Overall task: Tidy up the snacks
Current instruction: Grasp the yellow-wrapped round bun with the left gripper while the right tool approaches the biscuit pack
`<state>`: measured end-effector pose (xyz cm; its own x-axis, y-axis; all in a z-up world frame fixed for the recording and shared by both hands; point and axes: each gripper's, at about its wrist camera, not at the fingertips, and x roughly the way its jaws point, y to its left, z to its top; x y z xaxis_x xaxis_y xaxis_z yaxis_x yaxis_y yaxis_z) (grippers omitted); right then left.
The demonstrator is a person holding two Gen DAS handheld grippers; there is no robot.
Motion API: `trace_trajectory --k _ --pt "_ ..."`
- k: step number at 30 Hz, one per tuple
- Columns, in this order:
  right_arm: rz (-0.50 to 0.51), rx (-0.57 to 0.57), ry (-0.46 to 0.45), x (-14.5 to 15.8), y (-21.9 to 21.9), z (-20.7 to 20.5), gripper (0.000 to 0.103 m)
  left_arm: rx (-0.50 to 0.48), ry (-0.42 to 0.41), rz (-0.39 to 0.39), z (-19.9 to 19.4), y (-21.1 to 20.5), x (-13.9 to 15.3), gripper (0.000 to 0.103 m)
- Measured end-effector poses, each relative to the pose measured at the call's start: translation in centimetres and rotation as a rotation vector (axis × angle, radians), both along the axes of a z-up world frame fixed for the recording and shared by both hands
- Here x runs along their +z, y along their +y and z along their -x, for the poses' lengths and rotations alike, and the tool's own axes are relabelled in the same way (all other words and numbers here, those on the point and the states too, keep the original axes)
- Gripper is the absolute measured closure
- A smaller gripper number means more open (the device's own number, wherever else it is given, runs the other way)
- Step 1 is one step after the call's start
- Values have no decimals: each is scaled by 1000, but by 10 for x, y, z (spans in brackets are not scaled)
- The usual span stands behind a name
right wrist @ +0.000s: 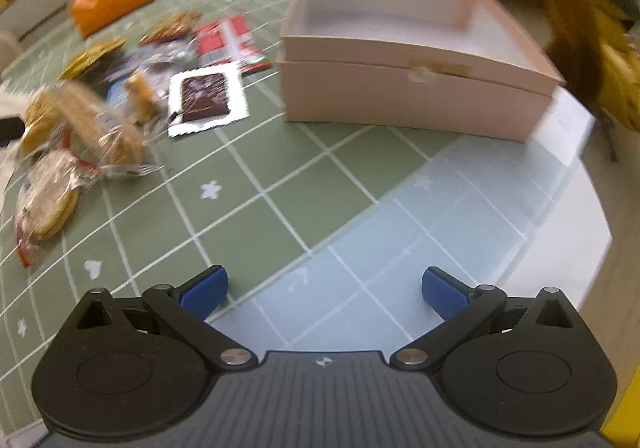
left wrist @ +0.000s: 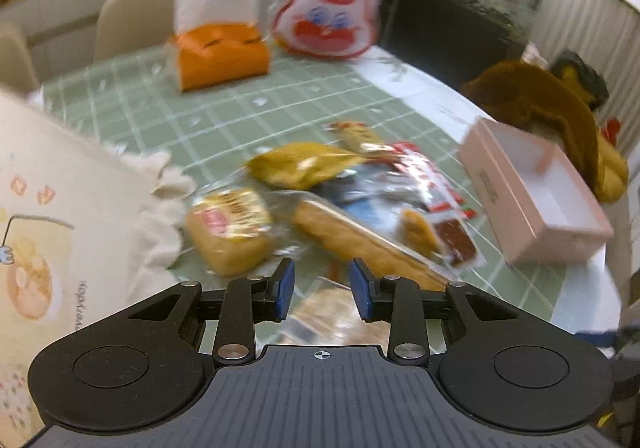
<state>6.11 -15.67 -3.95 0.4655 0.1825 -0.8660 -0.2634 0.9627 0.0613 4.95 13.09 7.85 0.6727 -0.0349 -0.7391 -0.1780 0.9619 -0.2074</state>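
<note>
Beside the pink box (right wrist: 416, 96), snacks (right wrist: 96, 124) lie heaped.

A tabletop (left wrist: 224, 120) with a green checked cloth (right wrist: 256, 216) stands before two pale chairs (left wrist: 132, 16). A dark cabinet (left wrist: 452, 32) is behind, bright light at upper right.

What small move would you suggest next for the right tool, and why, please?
Probably swing the right tool left toward the chocolate bar packet: its jaws stand wide over bare tablecloth, the pink box looks empty, and the snacks lie loose left of it.
</note>
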Motion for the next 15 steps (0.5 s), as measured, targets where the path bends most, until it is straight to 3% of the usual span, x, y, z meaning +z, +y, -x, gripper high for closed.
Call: trace_trajectory --k 1,3,6,10,15 --pt "-4 5 -6 4 3 -2 10 37 14 43 -3 11 -2 67" --pt "-19 -6 -53 17 10 -4 11 132 33 130 -6 33 -8 67" --pt "-75 2 -96 39 26 -6 11 262 28 183 -13 55 -18 67" --pt "-146 76 -86 58 62 -6 10 324 45 190 -29 72 -27 67" --pt "-250 205 63 54 112 6 11 275 84 125 -42 67 -31 60"
